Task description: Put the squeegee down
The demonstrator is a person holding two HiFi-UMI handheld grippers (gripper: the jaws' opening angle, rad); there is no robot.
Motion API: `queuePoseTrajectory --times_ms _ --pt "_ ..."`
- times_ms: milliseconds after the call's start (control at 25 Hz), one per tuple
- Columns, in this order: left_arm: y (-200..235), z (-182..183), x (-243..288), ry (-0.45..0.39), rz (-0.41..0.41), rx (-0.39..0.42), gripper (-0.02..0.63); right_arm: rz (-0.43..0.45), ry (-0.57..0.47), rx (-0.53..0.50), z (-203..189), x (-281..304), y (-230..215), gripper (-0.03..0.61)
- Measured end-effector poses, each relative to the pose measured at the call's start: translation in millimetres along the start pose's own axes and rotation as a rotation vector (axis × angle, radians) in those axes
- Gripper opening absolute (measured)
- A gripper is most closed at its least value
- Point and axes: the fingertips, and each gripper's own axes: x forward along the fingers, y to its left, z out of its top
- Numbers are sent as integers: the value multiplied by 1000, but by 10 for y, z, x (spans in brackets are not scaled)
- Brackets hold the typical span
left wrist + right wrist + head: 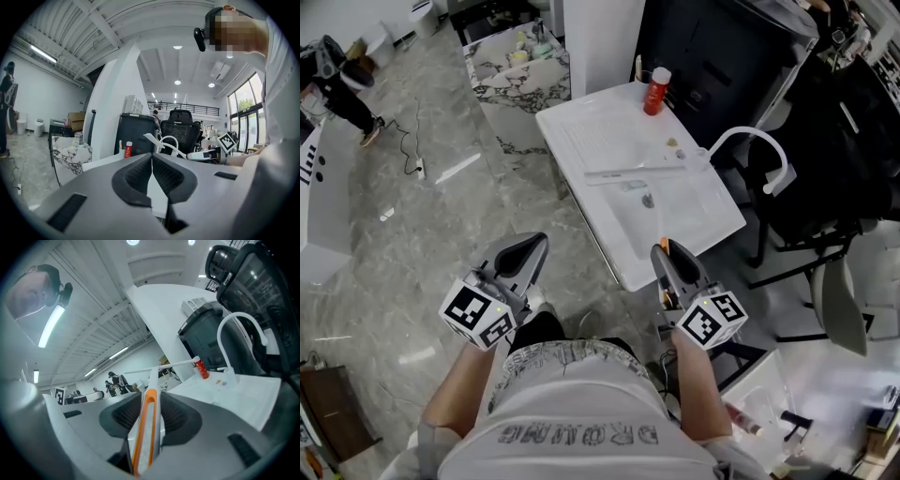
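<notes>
The squeegee (149,418) has a white handle with an orange rim, and my right gripper (151,397) is shut on that handle. Its long white blade (633,172) reaches out over the white sink table (581,122); whether it touches the top I cannot tell. In the head view the right gripper (664,251) hangs at the table's near edge. My left gripper (534,246) is to the left over the floor, beside the table. Its jaws meet at the tips with nothing between them (152,157).
A red bottle (655,91) stands at the table's far edge, and a curved white faucet (755,141) rises at its right side. A black office chair (834,159) is to the right. A marble-topped stand (516,75) sits beyond the table, and a person (337,75) stands far left.
</notes>
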Motion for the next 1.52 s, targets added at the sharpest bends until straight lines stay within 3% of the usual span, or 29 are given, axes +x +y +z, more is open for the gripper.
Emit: queuePoseTrajectory --times_ms 800,1520 --pt "122 27 142 -8 30 4 23 21 9 1 103 173 -147 138" --pt "978 56 678 11 9 -40 23 -11 49 16 229 1068 -385 138"
